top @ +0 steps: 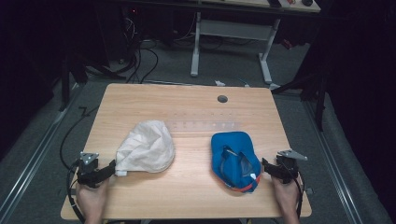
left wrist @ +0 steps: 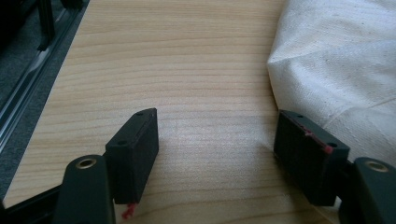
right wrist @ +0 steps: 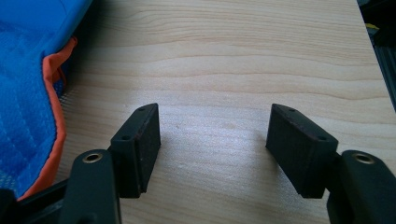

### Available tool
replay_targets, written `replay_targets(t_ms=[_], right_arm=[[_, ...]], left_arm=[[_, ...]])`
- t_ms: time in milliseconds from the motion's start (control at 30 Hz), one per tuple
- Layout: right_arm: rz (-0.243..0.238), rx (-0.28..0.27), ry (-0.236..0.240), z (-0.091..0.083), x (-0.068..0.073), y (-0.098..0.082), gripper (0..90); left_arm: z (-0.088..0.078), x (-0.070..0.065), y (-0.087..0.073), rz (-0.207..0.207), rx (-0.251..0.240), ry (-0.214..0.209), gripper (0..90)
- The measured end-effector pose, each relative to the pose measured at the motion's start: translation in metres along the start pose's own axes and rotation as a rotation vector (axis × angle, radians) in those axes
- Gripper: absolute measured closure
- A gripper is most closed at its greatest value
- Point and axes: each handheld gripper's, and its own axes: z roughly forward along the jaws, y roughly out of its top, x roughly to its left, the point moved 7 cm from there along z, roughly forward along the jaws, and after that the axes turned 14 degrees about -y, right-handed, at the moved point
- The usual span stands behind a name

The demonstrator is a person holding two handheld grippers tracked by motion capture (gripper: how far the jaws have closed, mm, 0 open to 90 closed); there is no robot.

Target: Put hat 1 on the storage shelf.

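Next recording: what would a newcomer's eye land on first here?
Two caps on the light wooden table: a bright blue fabric cap with orange trim right of centre, lying underside up, and a cream-white cloth cap left of centre. A hand-held black gripper flanks each, the left gripper open beside the white cap's edge and the right gripper open over bare wood next to the blue one.

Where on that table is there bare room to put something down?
The far half of the table, beyond the white cap and blue cap, is bare. So is the strip between the caps. It's tighter at the near corners, where each claw sits beside a cap.
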Motion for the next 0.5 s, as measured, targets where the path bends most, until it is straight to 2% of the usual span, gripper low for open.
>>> replay_targets(t_ms=[500], right_arm=[[-0.001,0.001,0.002,-0.0001,0.0005,0.0,34.3]], left_arm=[[0.0008,-0.0004,0.0,0.002,0.0,0.001,31.3]])
